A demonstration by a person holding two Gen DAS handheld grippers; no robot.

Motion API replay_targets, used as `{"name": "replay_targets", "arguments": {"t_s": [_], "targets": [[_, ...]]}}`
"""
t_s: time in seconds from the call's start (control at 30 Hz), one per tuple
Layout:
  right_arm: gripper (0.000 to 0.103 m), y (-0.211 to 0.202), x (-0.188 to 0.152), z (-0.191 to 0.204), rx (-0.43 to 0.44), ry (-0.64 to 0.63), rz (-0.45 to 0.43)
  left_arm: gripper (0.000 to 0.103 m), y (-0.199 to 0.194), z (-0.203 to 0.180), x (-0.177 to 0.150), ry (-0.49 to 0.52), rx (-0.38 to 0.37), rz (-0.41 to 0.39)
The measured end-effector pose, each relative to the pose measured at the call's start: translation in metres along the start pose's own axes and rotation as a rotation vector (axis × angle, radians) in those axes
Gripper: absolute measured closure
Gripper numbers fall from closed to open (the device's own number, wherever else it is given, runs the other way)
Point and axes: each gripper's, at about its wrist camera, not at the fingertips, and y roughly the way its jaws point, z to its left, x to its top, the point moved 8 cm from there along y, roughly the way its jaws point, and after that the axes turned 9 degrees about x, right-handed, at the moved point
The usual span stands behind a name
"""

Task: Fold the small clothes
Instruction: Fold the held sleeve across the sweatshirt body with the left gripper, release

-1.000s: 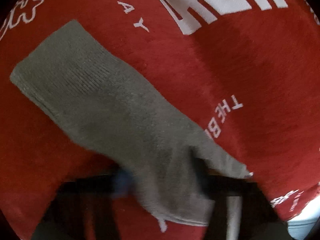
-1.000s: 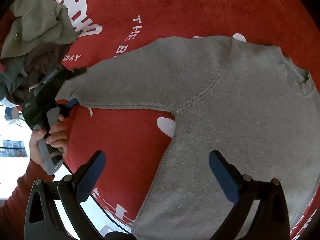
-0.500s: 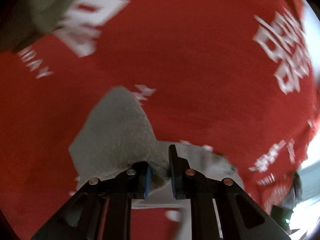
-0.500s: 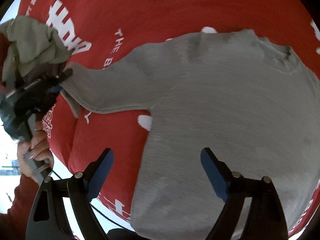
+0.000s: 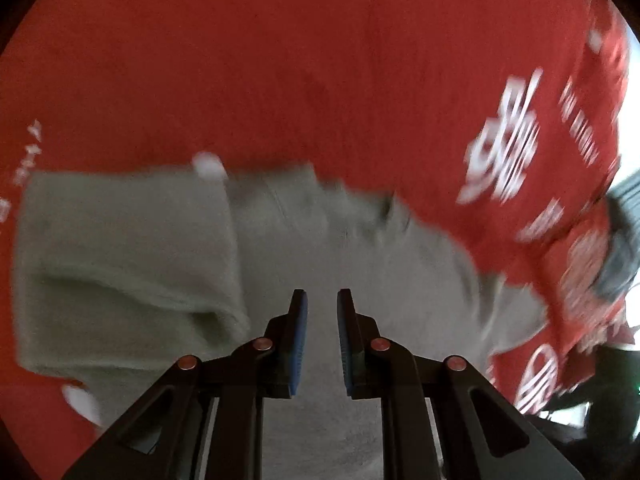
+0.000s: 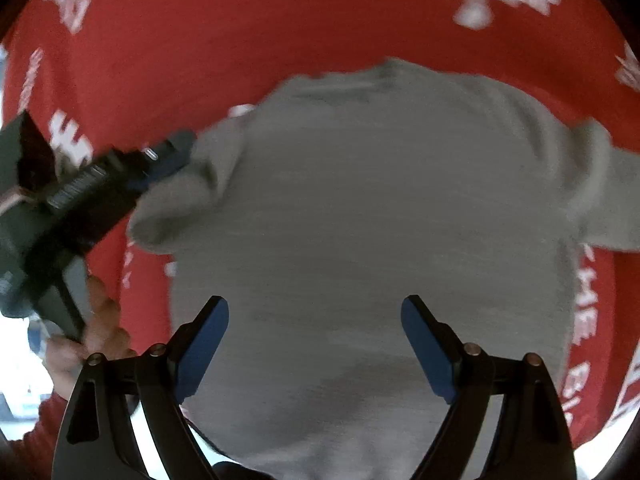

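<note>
A small grey sweater (image 6: 360, 220) lies flat on the red printed cloth (image 6: 240, 20). Its left sleeve (image 5: 128, 248) is folded in over the body and lies loose to the left of my left gripper (image 5: 322, 300). The left gripper's jaws stand slightly apart with nothing between them, just above the sweater body (image 5: 360, 264). In the right wrist view the left gripper (image 6: 168, 156) sits at the folded sleeve. My right gripper (image 6: 316, 312) is wide open and empty, hovering over the sweater's lower body. The right sleeve (image 6: 612, 200) lies spread out.
The red cloth with white lettering (image 5: 500, 148) covers the table. The table edge and a bright floor show at lower left in the right wrist view (image 6: 24, 400). A hand in a red sleeve (image 6: 100, 328) holds the left gripper.
The left gripper carried the left sleeve inward over the sweater body and let it go; its jaws parted a little. The right gripper moved over the sweater's middle, still open.
</note>
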Motion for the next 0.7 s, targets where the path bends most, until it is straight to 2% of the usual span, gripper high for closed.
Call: {"name": "replay_targets", "arguments": {"t_s": [0.03, 0.17, 0.2, 0.23, 0.27, 0.33, 0.47, 0.6, 0.7], "targets": [[0.013, -0.003, -0.002, -0.013, -0.008, 0.019, 0.001, 0.086, 0.008, -0.005, -0.007, -0.010, 0.011, 0.030], [0.013, -0.010, -0.003, -0.042, -0.023, 0.044, 0.003, 0.083, 0.003, 0.007, -0.020, -0.061, 0.082, 0.052], [0.013, -0.011, -0.002, -0.044, -0.027, 0.035, 0.006, 0.062, 0.000, 0.014, -0.021, -0.070, 0.105, 0.063], [0.013, -0.012, 0.000, -0.043, -0.029, 0.024, 0.006, 0.028, -0.006, 0.025, -0.022, -0.083, 0.129, 0.063], [0.013, -0.012, 0.003, -0.042, -0.030, 0.009, 0.005, 0.018, -0.015, 0.035, -0.020, -0.096, 0.151, 0.043], [0.013, -0.010, 0.010, -0.033, -0.028, -0.027, 0.002, 0.016, -0.036, 0.058, -0.013, -0.111, 0.203, -0.014], [0.013, 0.001, 0.028, 0.003, -0.017, -0.110, -0.005, 0.016, -0.061, 0.108, -0.012, -0.154, 0.270, -0.018], [0.013, 0.017, 0.043, 0.044, -0.021, -0.230, 0.001, 0.016, -0.064, 0.151, -0.026, -0.181, 0.341, 0.014], [0.013, 0.026, 0.047, 0.072, -0.001, -0.278, 0.008, 0.016, -0.064, 0.166, -0.037, -0.218, 0.307, 0.041]]}}
